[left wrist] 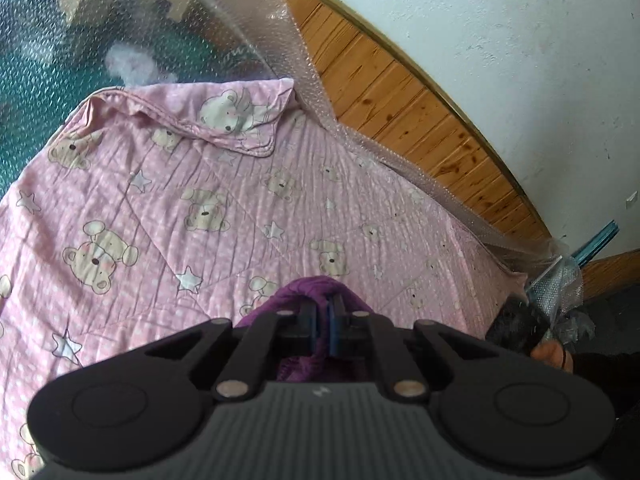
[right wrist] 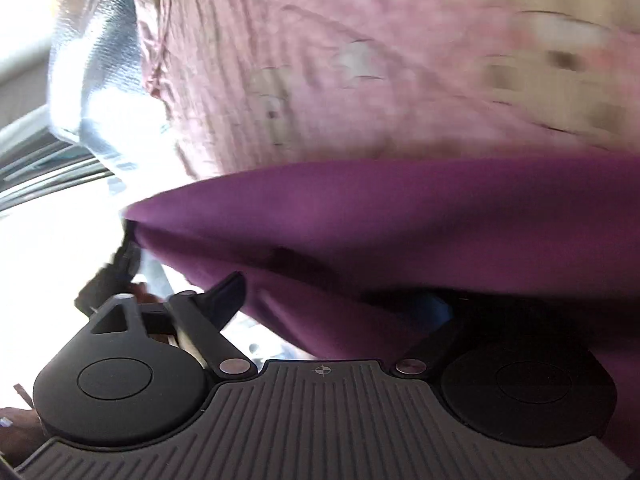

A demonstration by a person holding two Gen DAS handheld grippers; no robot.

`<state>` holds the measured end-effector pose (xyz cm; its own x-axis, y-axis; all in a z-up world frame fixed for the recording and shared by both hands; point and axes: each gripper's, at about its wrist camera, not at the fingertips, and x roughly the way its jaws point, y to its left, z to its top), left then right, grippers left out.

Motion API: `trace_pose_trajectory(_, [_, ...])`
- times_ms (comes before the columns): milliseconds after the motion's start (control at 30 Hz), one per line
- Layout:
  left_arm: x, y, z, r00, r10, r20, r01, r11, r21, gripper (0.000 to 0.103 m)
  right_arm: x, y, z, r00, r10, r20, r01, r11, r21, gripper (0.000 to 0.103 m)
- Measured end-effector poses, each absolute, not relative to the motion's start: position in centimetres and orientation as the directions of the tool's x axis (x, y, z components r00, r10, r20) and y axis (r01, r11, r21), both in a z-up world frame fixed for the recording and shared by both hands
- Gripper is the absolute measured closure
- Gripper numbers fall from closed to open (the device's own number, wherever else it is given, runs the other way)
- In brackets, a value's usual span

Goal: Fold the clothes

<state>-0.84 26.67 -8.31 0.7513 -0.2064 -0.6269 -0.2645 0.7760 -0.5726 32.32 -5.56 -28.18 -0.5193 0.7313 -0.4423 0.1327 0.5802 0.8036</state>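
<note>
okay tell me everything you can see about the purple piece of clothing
The purple garment is a soft, knit-looking cloth in deep plum. The left gripper is shut on a bunched fold of it above the pink bear-print quilt. In the blurred right wrist view it stretches as a smooth sheet, draped over the open right gripper. Its full shape is hidden.

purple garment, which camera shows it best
The right wrist view: the purple garment spans the frame as a broad blurred sheet draped over that gripper's right finger. The left wrist view shows only a small bunch pinched in the left gripper, its jaws shut.
</note>
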Motion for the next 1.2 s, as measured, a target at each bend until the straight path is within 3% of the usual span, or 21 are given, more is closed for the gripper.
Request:
trace_pose_trajectory(67, [-0.6, 27.3, -8.9, 0.742, -0.204, -0.639, -0.28, 0.771, -0.572, 0.097, 34.5, -5.4, -26.6, -0.378, 0.82, -0.43, 0.138, 0.509, 0.85, 0.016])
trace_pose_trajectory(133, [-0.2, 28.0, -9.6, 0.734, -0.208, -0.647, -0.295, 0.76, -0.579, 0.097, 36.7, -6.9, -24.4, -0.159, 0.921, -0.355, 0.142, 0.377, 0.915, 0.016])
trace_pose_trajectory(200, [0.3, 28.4, -10.4, 0.725, -0.208, -0.657, -0.304, 0.759, -0.576, 0.096, 37.3, -8.1, -23.5, -0.069, 0.949, -0.307, 0.134, 0.314, 0.94, 0.016])
trace_pose_trajectory(367, [2.5, 28.8, -12.3, 0.699, -0.21, -0.684, -0.316, 0.768, -0.558, 0.096, 35.0, -7.8, -24.3, -0.224, 0.875, -0.43, 0.081, 0.456, 0.886, 0.016])
trace_pose_trajectory(500, [3.7, 29.3, -12.6, 0.695, -0.236, -0.679, -0.287, 0.776, -0.562, 0.096, 34.6, -6.9, -24.3, -0.293, 0.78, -0.552, -0.057, 0.562, 0.825, 0.016])
trace_pose_trajectory(567, [4.3, 29.4, -12.8, 0.679, -0.249, -0.69, -0.268, 0.791, -0.549, 0.096, 35.0, -6.0, -24.8, -0.303, 0.773, -0.558, -0.078, 0.563, 0.823, 0.017])
trace_pose_trajectory(600, [4.6, 29.6, -12.9, 0.672, -0.251, -0.697, -0.265, 0.797, -0.543, 0.096, 35.3, -5.2, -25.2, -0.306, 0.775, -0.553, -0.076, 0.559, 0.826, 0.026])
trace_pose_trajectory(633, [4.8, 29.8, -13.1, 0.668, -0.246, -0.702, -0.271, 0.798, -0.538, 0.095, 35.9, -4.7, -25.5, -0.312, 0.785, -0.536, -0.064, 0.545, 0.836, 0.055])
trace_pose_trajectory(667, [5.0, 30.1, -13.2, 0.664, -0.242, -0.707, -0.277, 0.799, -0.533, 0.095, 36.4, -4.4, -25.1, -0.329, 0.796, -0.508, -0.062, 0.519, 0.853, 0.07])
trace_pose_trajectory(700, [5.2, 30.3, -13.4, 0.661, -0.237, -0.712, -0.282, 0.801, -0.528, 0.095, 36.8, -4.1, -24.6, -0.347, 0.806, -0.479, -0.061, 0.49, 0.869, 0.078])
trace_pose_trajectory(833, [6.8, 31.0, -15.5, 0.636, -0.231, -0.736, -0.323, 0.787, -0.526, 0.093, 39.8, -5.3, -21.2, -0.224, 0.871, -0.437, -0.139, 0.416, 0.899, 0.089])
trace_pose_trajectory(1000, [8.6, 31.2, -17.5, 0.6, -0.222, -0.768, -0.362, 0.781, -0.509, 0.09, 44.0, -8.6, -24.2, -0.042, 0.821, -0.569, 0.009, 0.57, 0.822, 0.09])
trace_pose_trajectory(1067, [7.9, 31.2, -16.8, 0.604, -0.221, -0.766, -0.359, 0.782, -0.509, 0.088, 43.2, -7.5, -23.4, -0.077, 0.816, -0.572, -0.04, 0.571, 0.82, 0.088])
trace_pose_trajectory(1100, [7.4, 31.2, -16.4, 0.608, -0.219, -0.763, -0.359, 0.782, -0.51, 0.08, 42.8, -6.9, -22.9, -0.098, 0.814, -0.572, -0.069, 0.568, 0.82, 0.081])
trace_pose_trajectory(1133, [6.7, 31.3, -15.8, 0.616, -0.203, -0.761, -0.367, 0.781, -0.505, 0.064, 42.3, -6.3, -22.5, -0.119, 0.811, -0.572, -0.097, 0.564, 0.82, 0.063])
trace_pose_trajectory(1167, [6.0, 31.3, -15.1, 0.629, -0.191, -0.754, -0.369, 0.78, -0.505, 0.057, 41.9, -5.7, -22.0, -0.14, 0.808, -0.573, -0.125, 0.559, 0.819, 0.049])
trace_pose_trajectory(1200, [5.2, 31.2, -14.5, 0.64, -0.181, -0.747, -0.37, 0.779, -0.506, 0.049, 41.0, -5.1, -21.4, -0.156, 0.78, -0.606, -0.195, 0.577, 0.793, 0.028])
